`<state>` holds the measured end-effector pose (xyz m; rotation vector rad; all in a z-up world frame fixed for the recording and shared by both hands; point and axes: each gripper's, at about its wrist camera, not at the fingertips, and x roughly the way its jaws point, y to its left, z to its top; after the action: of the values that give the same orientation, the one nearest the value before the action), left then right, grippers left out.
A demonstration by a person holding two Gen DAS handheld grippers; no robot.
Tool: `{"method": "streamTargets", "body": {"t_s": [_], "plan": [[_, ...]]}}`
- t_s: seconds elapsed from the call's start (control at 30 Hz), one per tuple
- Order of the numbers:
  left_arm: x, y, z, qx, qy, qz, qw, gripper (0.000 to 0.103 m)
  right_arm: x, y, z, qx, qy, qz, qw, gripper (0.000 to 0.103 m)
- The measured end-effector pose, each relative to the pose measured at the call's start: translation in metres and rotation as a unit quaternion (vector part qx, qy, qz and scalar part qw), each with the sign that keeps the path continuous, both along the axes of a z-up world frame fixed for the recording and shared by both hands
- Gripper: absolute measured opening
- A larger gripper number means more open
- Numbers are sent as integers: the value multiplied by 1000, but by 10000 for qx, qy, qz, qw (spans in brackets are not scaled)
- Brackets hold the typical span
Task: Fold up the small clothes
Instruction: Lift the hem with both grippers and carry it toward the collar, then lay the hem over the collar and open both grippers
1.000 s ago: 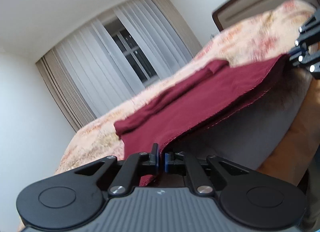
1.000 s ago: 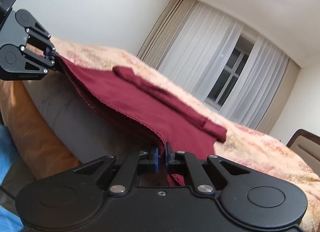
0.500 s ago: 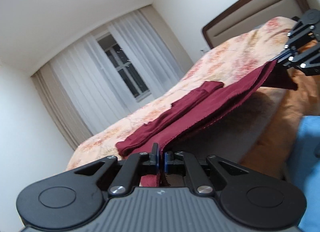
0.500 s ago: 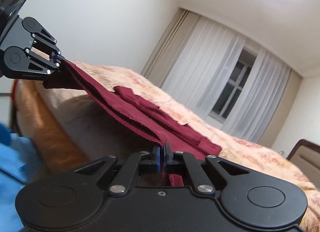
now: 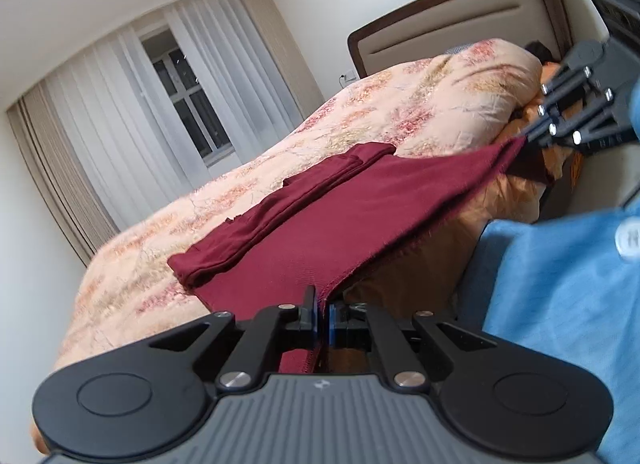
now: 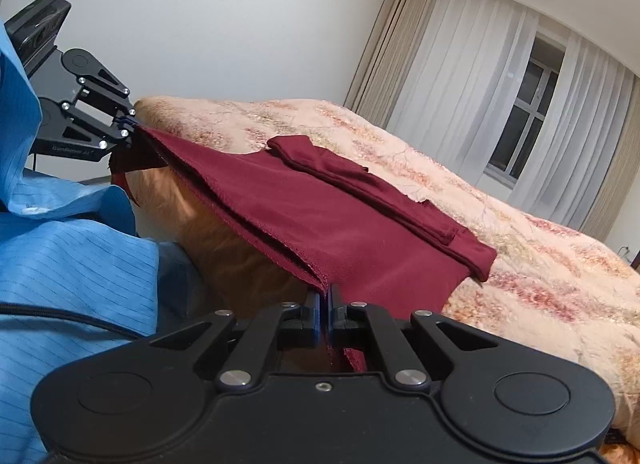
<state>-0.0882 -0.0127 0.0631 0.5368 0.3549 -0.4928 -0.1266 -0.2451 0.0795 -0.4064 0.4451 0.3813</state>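
Observation:
A dark red garment point(image 5: 332, 220) point(image 6: 304, 208) lies on the flowered bedspread point(image 5: 432, 112) point(image 6: 520, 264), with its sleeves folded in across the far side. Its near hem is lifted off the bed and stretched between both grippers. My left gripper point(image 5: 323, 312) is shut on one hem corner; in the right wrist view it shows at the far left point(image 6: 130, 126). My right gripper point(image 6: 324, 310) is shut on the other hem corner; in the left wrist view it shows at the far right point(image 5: 528, 136).
The bed's headboard point(image 5: 460, 36) stands against the wall. White curtains point(image 6: 480, 88) cover a window beyond the bed. A person's blue sleeve point(image 5: 568, 296) point(image 6: 76, 248) fills the near side next to the bed's orange side point(image 6: 224, 240).
Both grippers have risen and drawn back toward the person with the hem in them. The hem now hangs higher above the bed's edge, and the blue sleeve has come into view.

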Motion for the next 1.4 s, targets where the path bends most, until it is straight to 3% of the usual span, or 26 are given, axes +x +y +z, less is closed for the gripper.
{"method": "streamTargets", "body": {"t_s": [0.27,0.6,0.7,0.83,0.97,1.07,1.23,1.4], "plan": [[26,11,21,-944,404,63,9947,4,26,-5,6,-15,-240,137,9996,2],[112,17,77,-1573,478,-36,9864,4,98,-33,61,472,-661,312,9962,2],[148,16,95,-1705,328,-40,9848,4,131,-38,75,342,-883,299,9951,2],[197,2,106,-1505,-247,96,9883,4,187,-52,88,416,-1036,144,9936,2],[254,-10,101,-1532,-206,251,9877,4,250,-62,89,584,-1008,-38,9932,2],[304,-14,91,-1669,86,439,9850,4,299,-67,81,610,-838,-151,9945,2],[382,-3,63,-2058,844,766,9719,4,374,-72,58,773,-350,-285,9960,3],[438,11,23,-2198,1500,958,9592,4,430,-76,24,929,197,-411,9946,3]]}}
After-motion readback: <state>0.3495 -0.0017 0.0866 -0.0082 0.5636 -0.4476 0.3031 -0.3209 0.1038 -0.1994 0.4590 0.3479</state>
